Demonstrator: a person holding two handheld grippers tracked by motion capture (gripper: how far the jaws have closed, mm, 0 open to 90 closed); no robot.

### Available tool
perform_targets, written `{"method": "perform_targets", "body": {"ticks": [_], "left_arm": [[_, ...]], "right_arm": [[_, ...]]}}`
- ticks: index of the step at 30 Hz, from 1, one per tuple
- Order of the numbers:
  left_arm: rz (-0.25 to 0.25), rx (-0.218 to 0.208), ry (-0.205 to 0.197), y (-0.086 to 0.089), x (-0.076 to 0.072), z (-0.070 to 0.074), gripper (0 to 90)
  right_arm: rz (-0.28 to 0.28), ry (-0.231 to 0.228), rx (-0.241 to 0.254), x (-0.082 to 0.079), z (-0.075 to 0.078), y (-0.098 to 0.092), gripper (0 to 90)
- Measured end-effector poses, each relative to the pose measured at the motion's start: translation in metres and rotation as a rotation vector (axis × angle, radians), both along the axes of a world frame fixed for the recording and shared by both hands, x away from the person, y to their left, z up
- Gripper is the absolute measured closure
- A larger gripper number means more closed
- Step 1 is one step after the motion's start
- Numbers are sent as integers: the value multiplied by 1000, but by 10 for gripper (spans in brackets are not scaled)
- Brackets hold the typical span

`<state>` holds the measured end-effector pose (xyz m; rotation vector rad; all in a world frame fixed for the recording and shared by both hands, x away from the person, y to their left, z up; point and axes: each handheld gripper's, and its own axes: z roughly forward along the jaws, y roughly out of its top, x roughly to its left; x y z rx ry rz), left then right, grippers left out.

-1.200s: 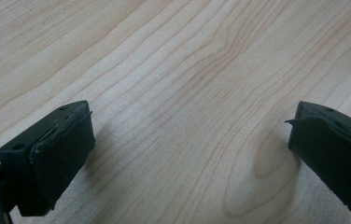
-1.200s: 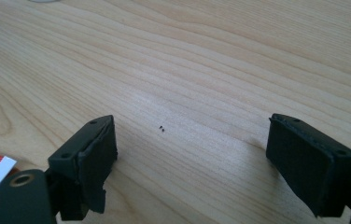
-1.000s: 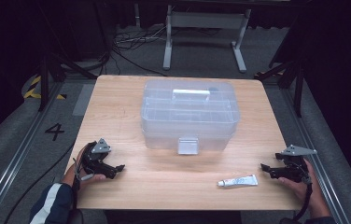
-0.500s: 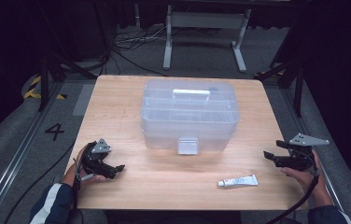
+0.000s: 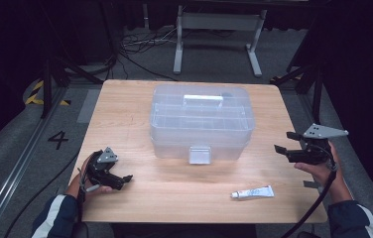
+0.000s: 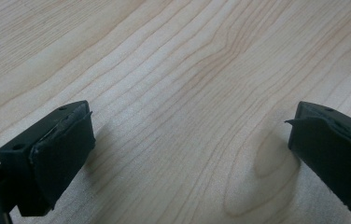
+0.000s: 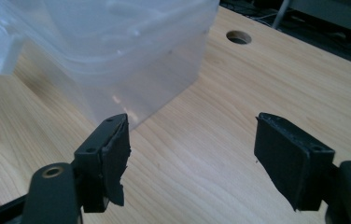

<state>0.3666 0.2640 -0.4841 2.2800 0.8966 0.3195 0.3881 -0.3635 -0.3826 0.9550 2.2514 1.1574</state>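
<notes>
Room: dark floor, cables and a metal stand beyond the wooden tabletop.
Box: clear plastic box stands mid-tabletop, lid shut, front latch down; dividers show faintly through the lid, contents cannot be told.
Tube: small white tube lies near the front edge, well apart from the box.
Left tongs: left tongs rest low at the front left corner, released, nothing between the jaws.
Right tongs: right tongs held above the right edge, jaws wide, have just been closing a little, nothing between them.
Right gripper view: box corner close up, plus a round hole in the tabletop behind it.
Left gripper view: bare wood grain between the jaws.
</notes>
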Motion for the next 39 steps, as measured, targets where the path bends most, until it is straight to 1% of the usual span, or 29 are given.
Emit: {"method": "perform_targets", "body": {"ticks": [1, 3, 4, 7, 13, 16, 19, 21, 23, 25, 28, 29, 30, 33, 36, 37, 38, 39], "left_arm": [[0, 0, 0, 0, 0, 0, 5], [0, 0, 0, 0, 0, 0, 5], [0, 0, 0, 0, 0, 0, 5], [0, 0, 0, 0, 0, 0, 5], [0, 0, -1, 0, 0, 0, 6], [0, 0, -1, 0, 0, 0, 5], [0, 1, -1, 0, 0, 0, 5], [0, 0, 0, 0, 0, 0, 6], [0, 0, 0, 0, 0, 0, 6], [0, 0, 0, 0, 0, 0, 5], [0, 0, 0, 0, 0, 0, 5], [0, 0, 0, 0, 0, 0, 5], [0, 0, -1, 0, 0, 0, 6], [0, 0, 0, 0, 0, 0, 6], [0, 0, 0, 0, 0, 0, 6], [0, 0, 0, 0, 0, 0, 6], [0, 0, 0, 0, 0, 0, 6], [0, 0, 0, 0, 0, 0, 6]], "right_arm": [[2, -8, -5, 1, 3, 1, 289], [9, -17, 9, 4, 8, 3, 292], [9, -17, 9, 4, 8, 3, 292], [16, -32, -2, 8, 19, 6, 295], [25, -40, -8, 14, 27, 11, 296], [30, -53, -12, 18, 32, 15, 298], [37, -53, -5, 23, 36, 18, 301], [40, -64, -11, 27, 41, 23, 302], [48, -64, -5, 29, 46, 27, 303], [51, -77, -14, 32, 51, 32, 304], [77, -74, 8, 39, 60, 40, 307], [77, -74, 8, 39, 60, 40, 311], [81, -76, 2, 43, 63, 45, 313], [88, -80, -15, 46, 67, 54, 317], [102, -79, -14, 48, 70, 59, 318], [104, -87, -26, 51, 74, 66, 318], [104, -87, -26, 51, 74, 66, 318], [108, -85, -41, 54, 75, 73, 319]]}}
